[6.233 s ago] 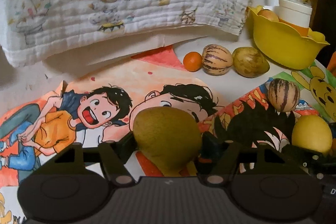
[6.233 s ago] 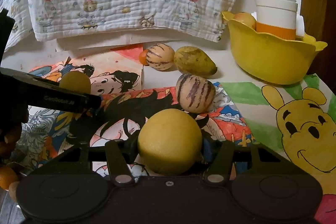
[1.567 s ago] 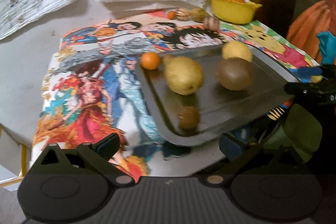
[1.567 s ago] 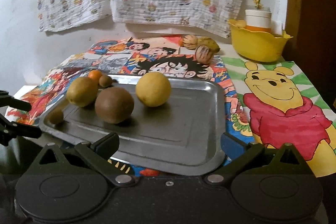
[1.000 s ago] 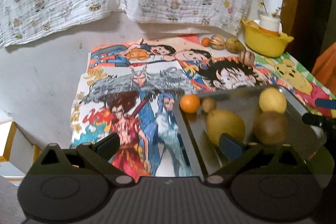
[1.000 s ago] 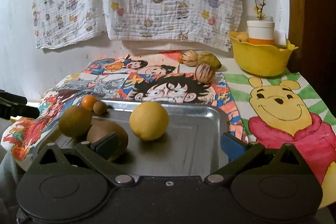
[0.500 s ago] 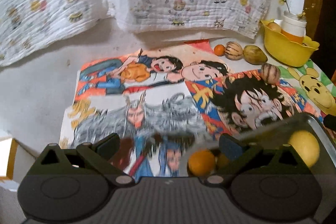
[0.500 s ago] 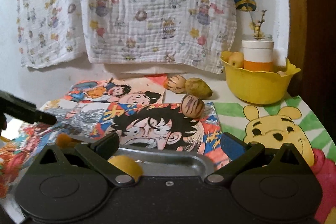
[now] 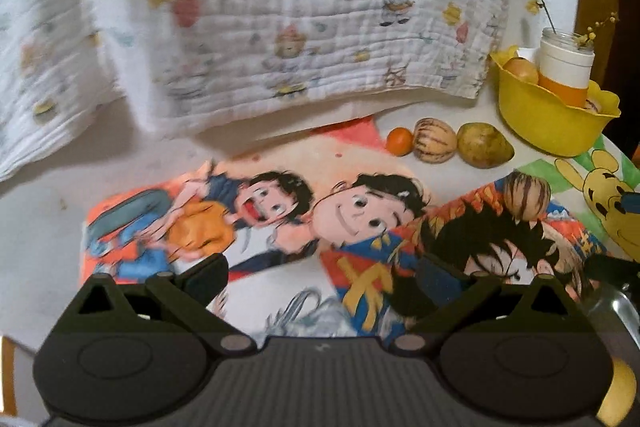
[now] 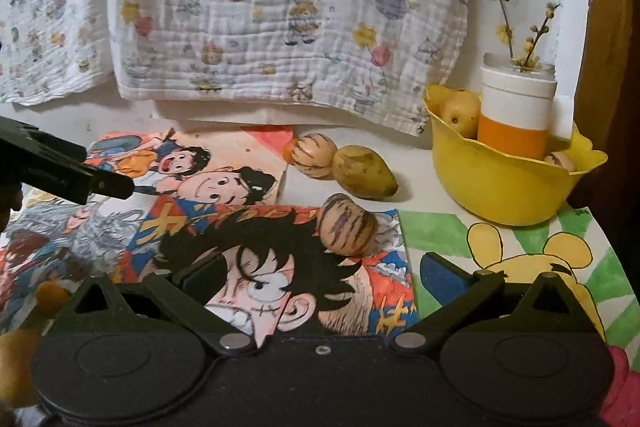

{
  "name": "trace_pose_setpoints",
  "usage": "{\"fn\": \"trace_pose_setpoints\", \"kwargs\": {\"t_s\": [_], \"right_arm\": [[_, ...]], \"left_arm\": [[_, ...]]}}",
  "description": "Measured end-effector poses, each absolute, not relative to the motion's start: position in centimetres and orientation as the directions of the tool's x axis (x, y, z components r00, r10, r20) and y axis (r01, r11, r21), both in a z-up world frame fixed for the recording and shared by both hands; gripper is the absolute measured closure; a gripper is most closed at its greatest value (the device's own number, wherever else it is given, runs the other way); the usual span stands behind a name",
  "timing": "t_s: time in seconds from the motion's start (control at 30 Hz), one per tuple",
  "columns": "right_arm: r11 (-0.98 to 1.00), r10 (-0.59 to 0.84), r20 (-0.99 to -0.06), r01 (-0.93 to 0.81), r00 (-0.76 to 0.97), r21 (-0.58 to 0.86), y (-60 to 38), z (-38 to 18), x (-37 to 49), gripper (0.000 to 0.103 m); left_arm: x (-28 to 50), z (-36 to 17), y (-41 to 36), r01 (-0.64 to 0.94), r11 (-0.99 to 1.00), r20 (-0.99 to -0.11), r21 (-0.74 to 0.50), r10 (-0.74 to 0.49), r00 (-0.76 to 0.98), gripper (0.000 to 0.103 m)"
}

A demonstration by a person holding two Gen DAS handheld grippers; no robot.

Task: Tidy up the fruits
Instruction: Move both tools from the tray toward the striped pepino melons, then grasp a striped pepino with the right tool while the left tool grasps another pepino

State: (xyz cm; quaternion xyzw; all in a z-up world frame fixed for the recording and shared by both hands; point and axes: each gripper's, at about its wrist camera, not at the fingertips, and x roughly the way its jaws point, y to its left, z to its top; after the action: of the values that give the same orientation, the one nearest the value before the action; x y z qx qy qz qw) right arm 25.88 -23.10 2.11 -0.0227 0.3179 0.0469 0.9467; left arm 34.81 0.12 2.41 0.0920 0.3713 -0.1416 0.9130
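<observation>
Both claws, left claw (image 9: 322,277) and right claw (image 10: 320,273), are gaping wide and empty, facing a firm, smooth striped melon (image 10: 347,230) at mid-frame, probably best gripped across its middle.

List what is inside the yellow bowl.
The yellow bowl holds a white-and-orange jar with twigs in it, a yellowish fruit at its left and a pale striped fruit at its right. The bowl's wall hides anything lower.

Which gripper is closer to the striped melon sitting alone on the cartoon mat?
Right. The right gripper sits just short of the striped melon, nearly in line. The left gripper is farther, with the melon off to its right.
</observation>
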Motion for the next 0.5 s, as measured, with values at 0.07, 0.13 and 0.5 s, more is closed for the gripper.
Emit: {"fn": "trace_pose_setpoints", "kwargs": {"t_s": [0.07,0.13,0.5], "right_arm": [[0.995,0.080,-0.611,-0.103,0.788,-0.003,-23.2,1.7,26.7,0.001],[0.996,0.077,-0.616,-0.094,0.784,0.004,-23.2,1.4,27.7,0.001],[0.997,0.075,-0.651,-0.042,0.755,0.066,-24.3,-0.9,32.4,0.001]], "left_arm": [[36.0,2.1,-0.4,0.349,0.935,-0.701,0.057,-0.211,0.681,0.000],[37.0,1.8,-0.9,0.366,0.929,-0.692,0.050,-0.232,0.683,0.001],[41.0,0.1,-3.9,0.439,0.898,-0.663,0.004,-0.326,0.674,0.001]]}}
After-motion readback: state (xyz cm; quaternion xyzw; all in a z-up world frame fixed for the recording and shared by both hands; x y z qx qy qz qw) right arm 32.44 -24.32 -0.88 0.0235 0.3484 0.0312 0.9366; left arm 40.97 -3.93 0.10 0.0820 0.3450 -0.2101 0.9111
